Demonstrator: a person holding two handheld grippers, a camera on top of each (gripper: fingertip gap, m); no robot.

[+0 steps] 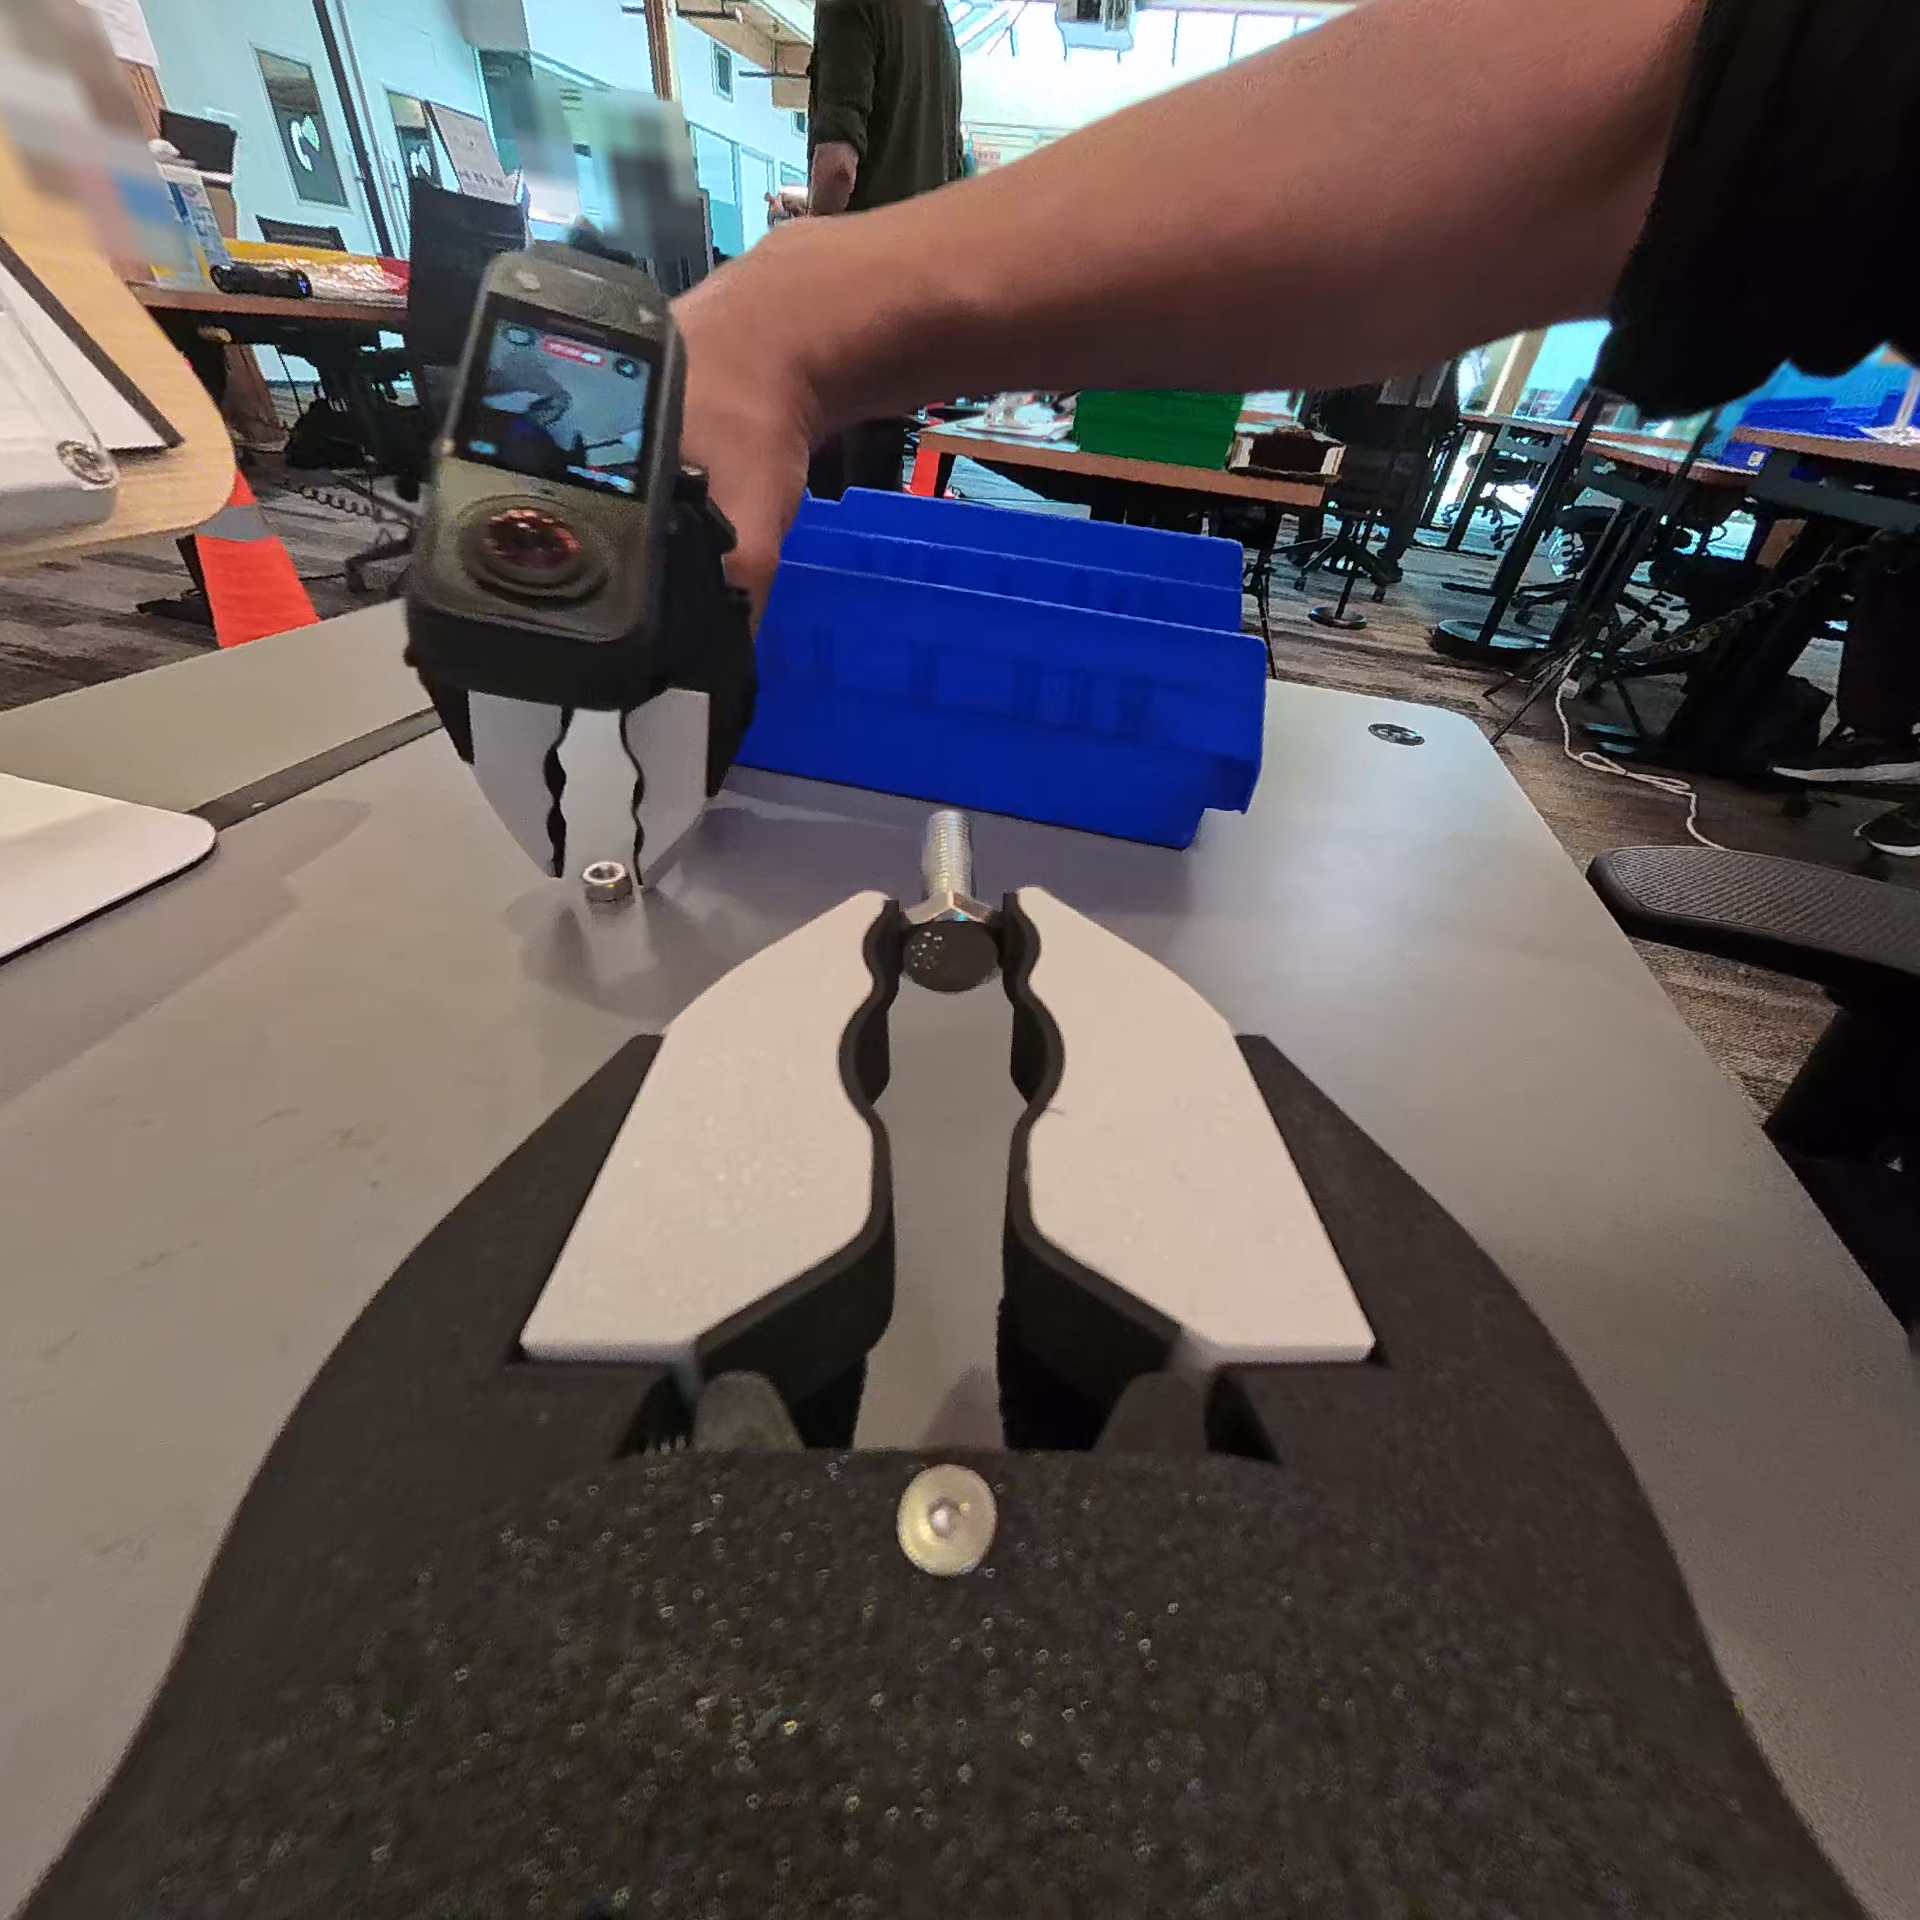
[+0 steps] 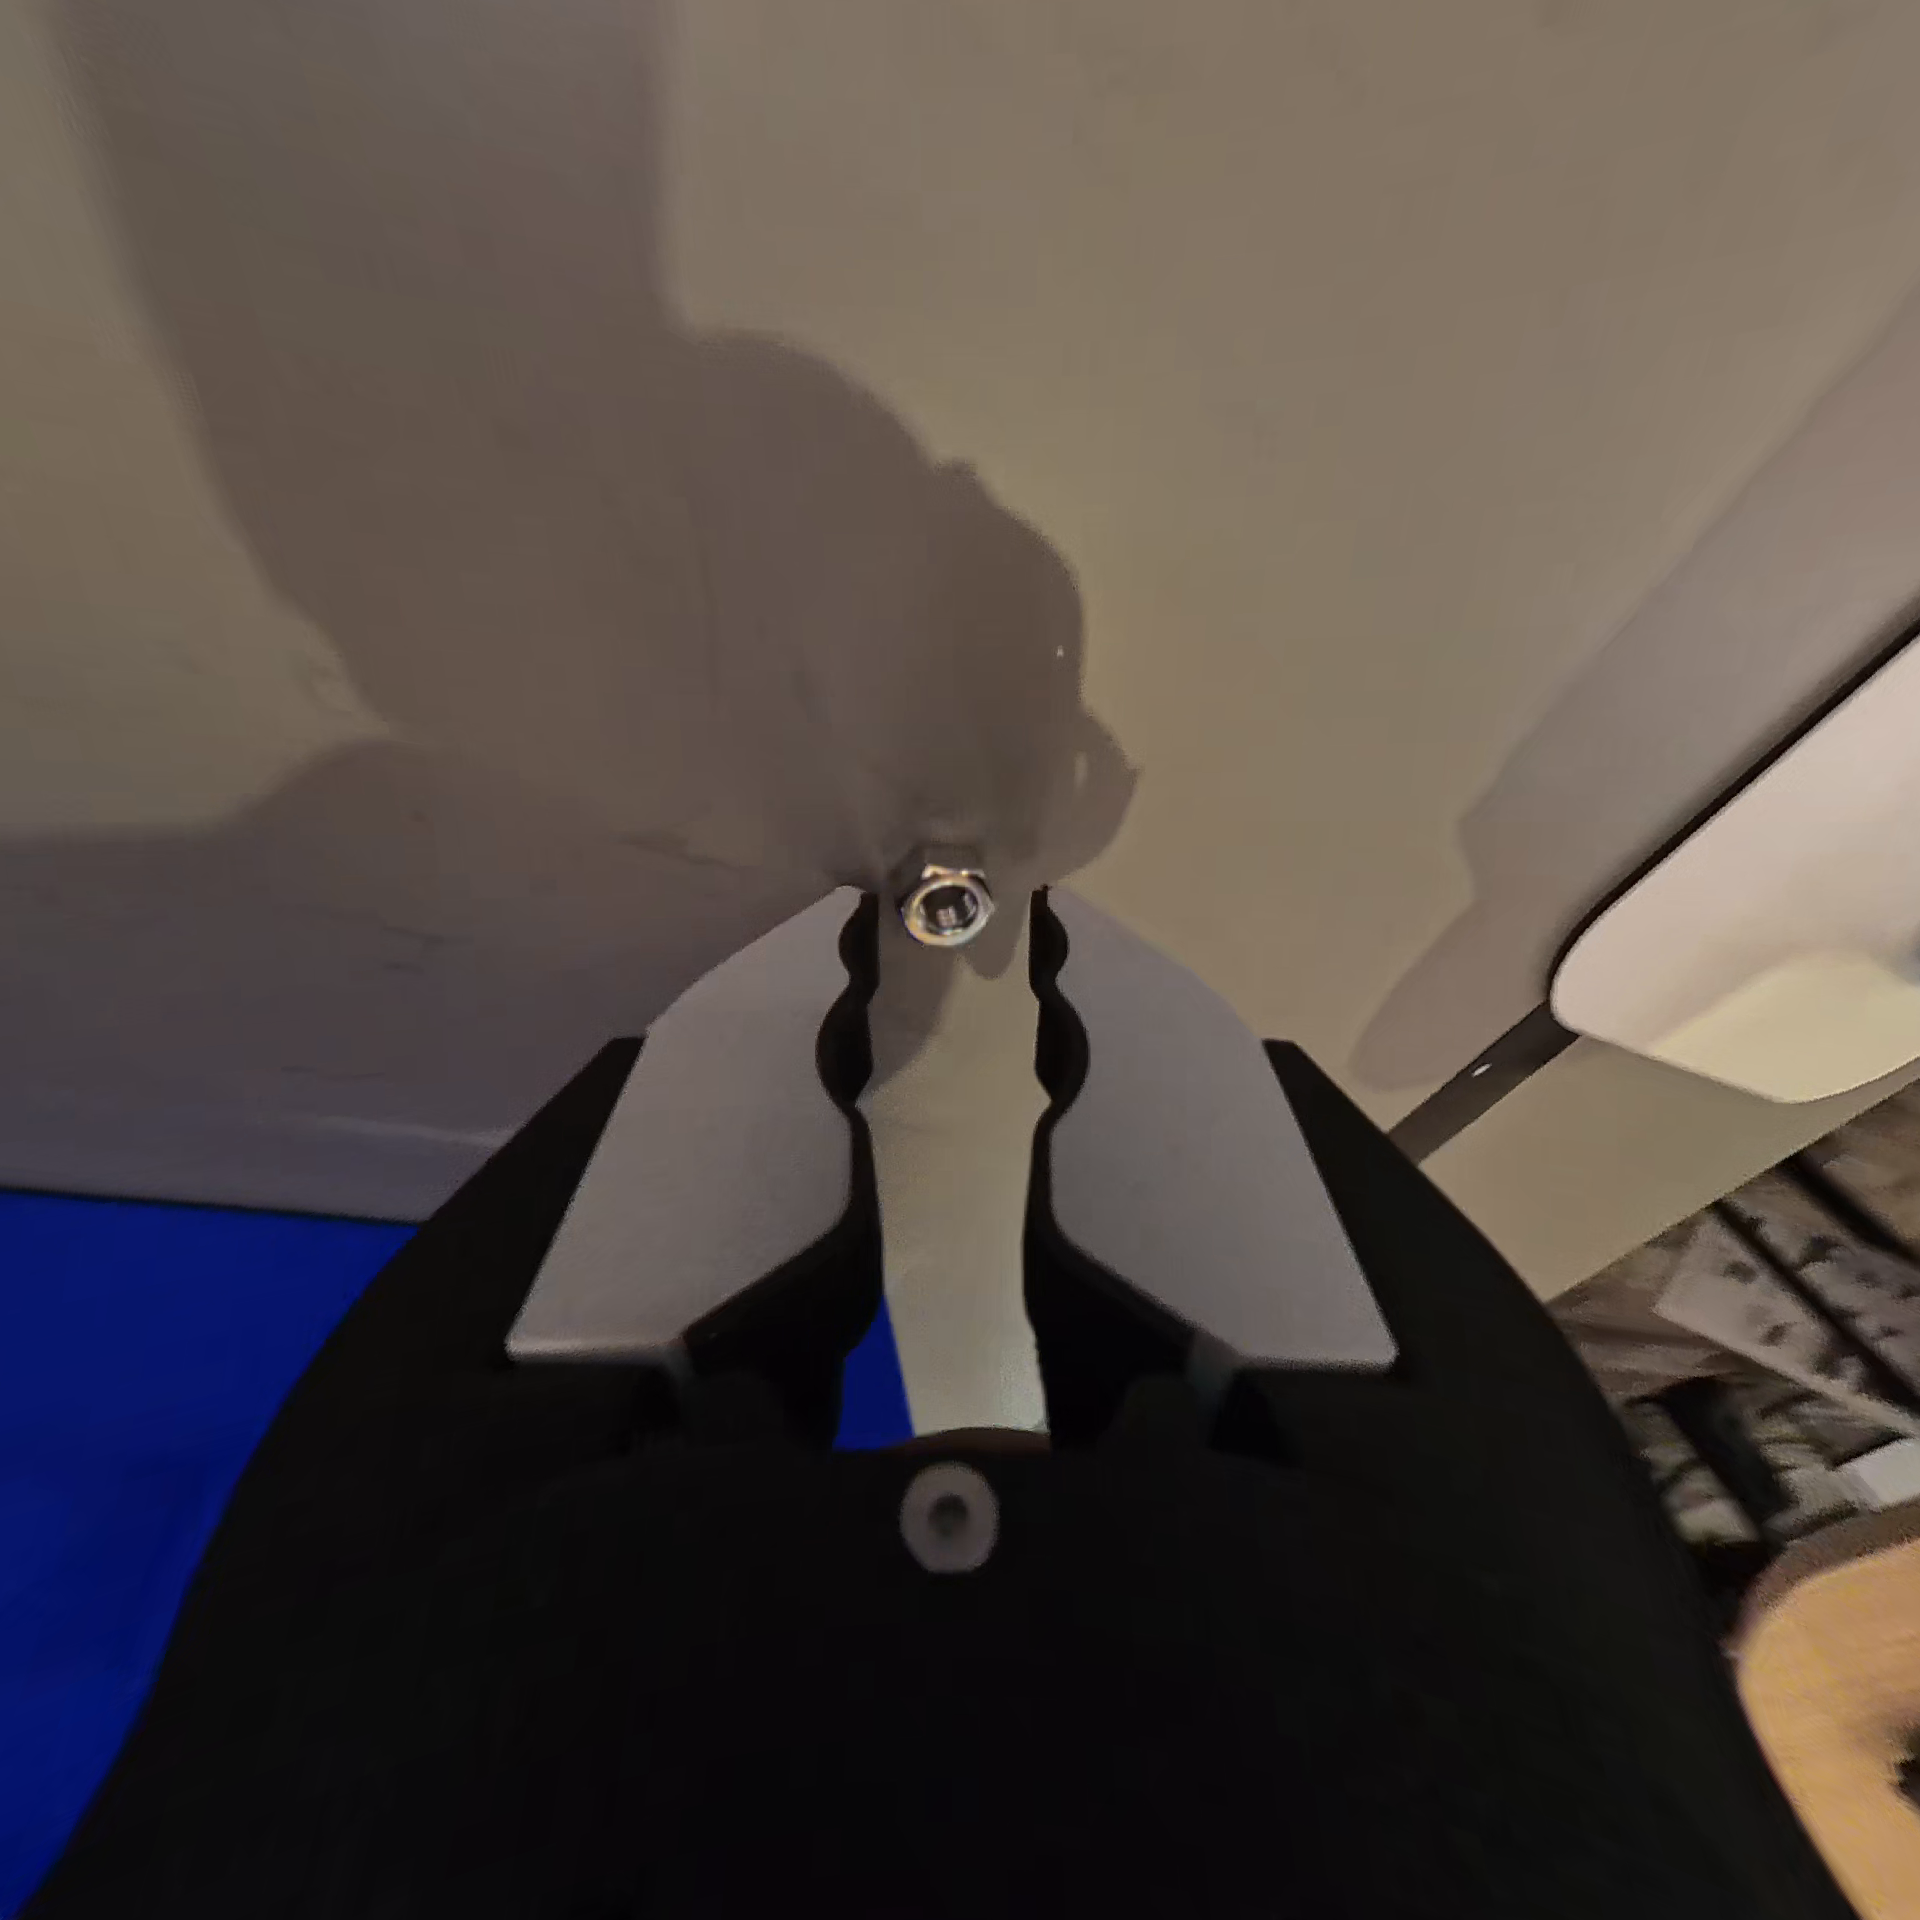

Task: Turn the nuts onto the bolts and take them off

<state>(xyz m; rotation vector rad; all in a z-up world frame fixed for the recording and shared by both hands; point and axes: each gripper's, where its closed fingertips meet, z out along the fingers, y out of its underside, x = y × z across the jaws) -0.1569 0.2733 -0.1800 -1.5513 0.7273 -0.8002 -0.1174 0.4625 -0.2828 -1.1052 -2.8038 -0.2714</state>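
A small steel nut lies flat on the grey table, well in from its edges, framed between the parted tips of the right gripper, which points steeply down over it with its jaws open and gripping nothing. Both pads appear to stand clear of the nut, the left one nearer to it. Nearby, toward the table's middle, the left gripper is clamped on the hex head of a bolt, whose threaded shank points away toward the far edge.

The nut is low and smooth, so a closure that lands off-centre could probably flick it across the table or tip it on edge; pads that close too high may slide over it and miss. Once the nut is lifted, any tilt against the shank would likely cross the thread or jam the first turn, and the bolt, held only by its head, could twist in the left jaws under that load.

A blue bin sits just beyond the bolt tip near the far edge, narrowing the room for bringing the nut onto the thread. A white slab lies at the table's left edge, clear of the work. The person's forearm crosses above the bin
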